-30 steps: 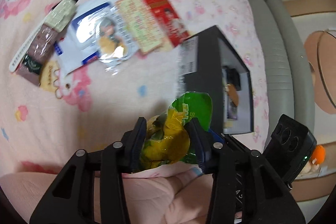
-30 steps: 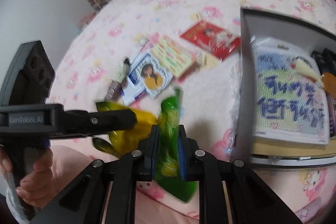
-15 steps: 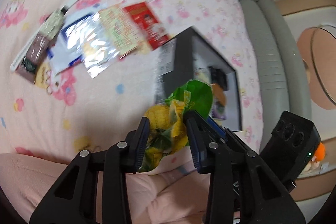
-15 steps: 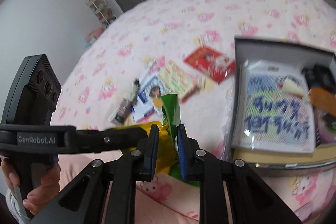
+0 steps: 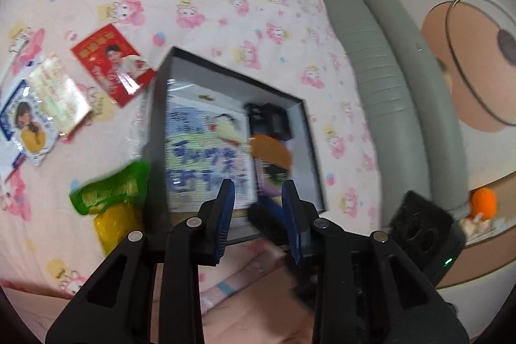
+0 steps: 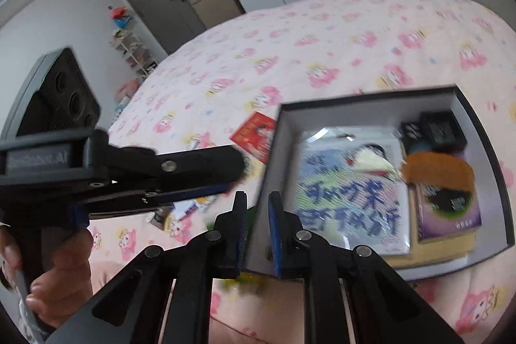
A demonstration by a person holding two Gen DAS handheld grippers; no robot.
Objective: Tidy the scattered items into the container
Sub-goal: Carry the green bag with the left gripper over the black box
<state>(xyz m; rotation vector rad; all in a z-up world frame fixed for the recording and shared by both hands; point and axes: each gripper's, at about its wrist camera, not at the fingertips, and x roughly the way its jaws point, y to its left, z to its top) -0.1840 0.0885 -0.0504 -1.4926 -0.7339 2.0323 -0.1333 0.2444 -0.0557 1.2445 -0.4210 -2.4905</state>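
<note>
Green-and-yellow packet (image 5: 109,192), blurred, sits left of the left gripper (image 5: 258,186) fingers, outside the black box (image 5: 154,131) wall; neither gripper has it. Left jaws have just been closing, part-open, nothing between. Right gripper (image 6: 256,195) is closed to a narrow slit, no clear hold, with only a green sliver behind the slit. Box lies just ahead of both fingertip pairs. Step in hand: likely packet into box, not done. Next probably needs a fresh grip, then a lift over the wall. Red card (image 5: 113,63) waits beyond.
</note>
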